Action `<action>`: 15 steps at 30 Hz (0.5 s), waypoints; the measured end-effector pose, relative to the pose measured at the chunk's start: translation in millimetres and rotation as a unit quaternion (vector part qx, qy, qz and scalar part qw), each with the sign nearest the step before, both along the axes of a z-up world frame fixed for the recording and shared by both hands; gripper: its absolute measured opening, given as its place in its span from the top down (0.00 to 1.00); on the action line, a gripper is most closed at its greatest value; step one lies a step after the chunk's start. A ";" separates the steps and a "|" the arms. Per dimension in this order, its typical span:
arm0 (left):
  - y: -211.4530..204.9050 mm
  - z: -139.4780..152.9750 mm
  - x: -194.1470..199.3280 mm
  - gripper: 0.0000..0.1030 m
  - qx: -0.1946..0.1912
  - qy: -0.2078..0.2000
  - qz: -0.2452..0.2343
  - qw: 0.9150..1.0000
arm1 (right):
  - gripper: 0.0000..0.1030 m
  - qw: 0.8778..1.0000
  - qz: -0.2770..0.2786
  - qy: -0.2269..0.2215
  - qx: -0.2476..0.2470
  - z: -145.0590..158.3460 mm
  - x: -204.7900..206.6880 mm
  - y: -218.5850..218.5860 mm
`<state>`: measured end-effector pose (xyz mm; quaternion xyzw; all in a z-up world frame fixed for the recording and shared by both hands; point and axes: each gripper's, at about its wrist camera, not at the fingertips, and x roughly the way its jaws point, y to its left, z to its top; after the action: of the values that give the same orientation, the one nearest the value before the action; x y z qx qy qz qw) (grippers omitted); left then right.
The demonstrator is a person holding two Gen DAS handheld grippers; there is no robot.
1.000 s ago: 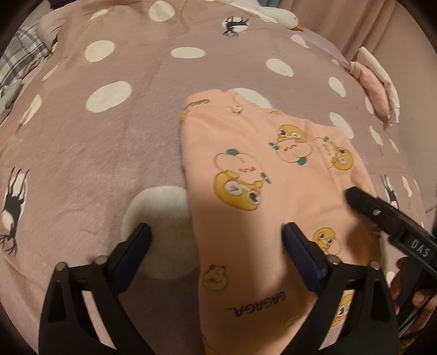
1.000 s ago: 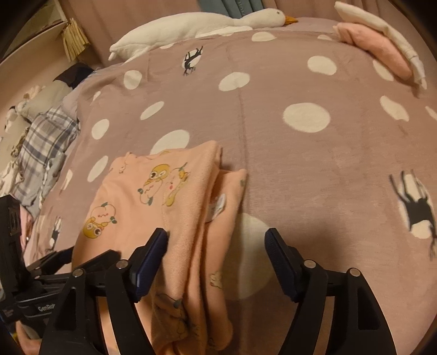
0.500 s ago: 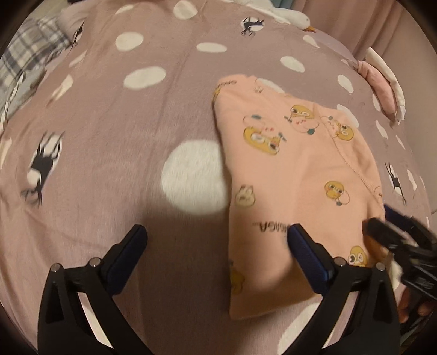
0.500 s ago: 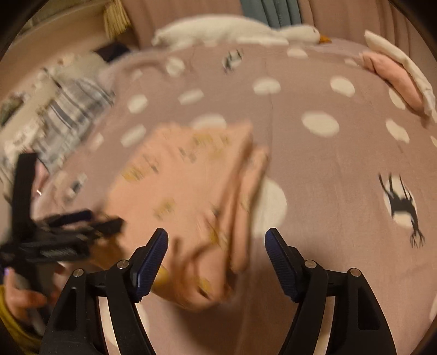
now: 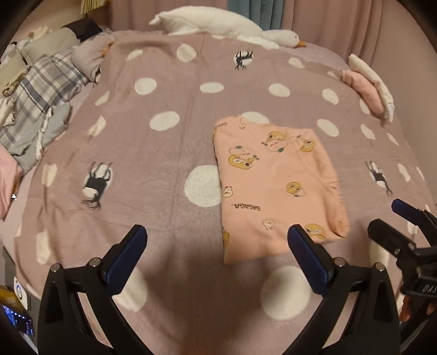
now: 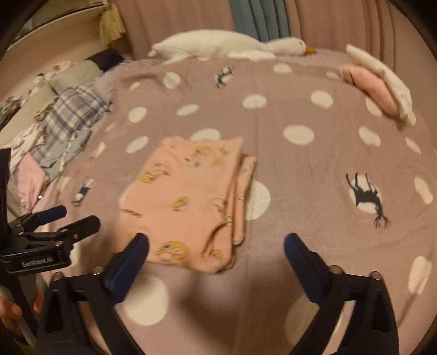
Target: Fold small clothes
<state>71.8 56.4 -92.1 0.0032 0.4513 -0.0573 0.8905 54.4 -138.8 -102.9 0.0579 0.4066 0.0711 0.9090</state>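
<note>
- Both grippers have been drawn back from the folded peach duck-print garment (image 5: 275, 188), left lying on the mauve polka-dot blanket (image 5: 169, 169).
- Right gripper (image 6: 215, 243): jaws just opened wider, nothing between them.
- Left gripper (image 5: 217, 232): spread wide, nothing grasped.

Bed (image 5: 169, 153) w/ mauve blanket, white dots & small black animal prints. Folded peach garment (image 5: 275, 185) w/ yellow cartoon prints lies flat right of centre, over part of a dot. White goose plushie (image 5: 218, 24) along far edge. Pink & cream folded stack (image 5: 368, 87) at far right edge. Plaid cloth pile (image 5: 41, 98) on left side, pink bit beside it.
</note>
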 end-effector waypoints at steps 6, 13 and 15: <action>-0.3 21.6 -24.0 0.00 0.004 -0.011 0.000 1.000 | 0.01 0.999 0.006 -0.022 -0.038 25.1 -25.3 13.6; -4.3 18.4 -33.5 0.00 0.014 -0.006 -0.001 1.000 | 0.01 0.999 0.000 -0.012 -0.029 15.9 -29.7 16.4; -4.1 19.7 -36.3 0.00 0.016 -0.008 0.001 1.000 | 0.01 1.000 0.005 -0.013 -0.019 16.3 -33.4 18.0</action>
<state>35.5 52.3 -72.4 0.0173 0.4449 -0.0496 0.8940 21.0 -120.8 -86.7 0.0374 0.3967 0.0688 0.9146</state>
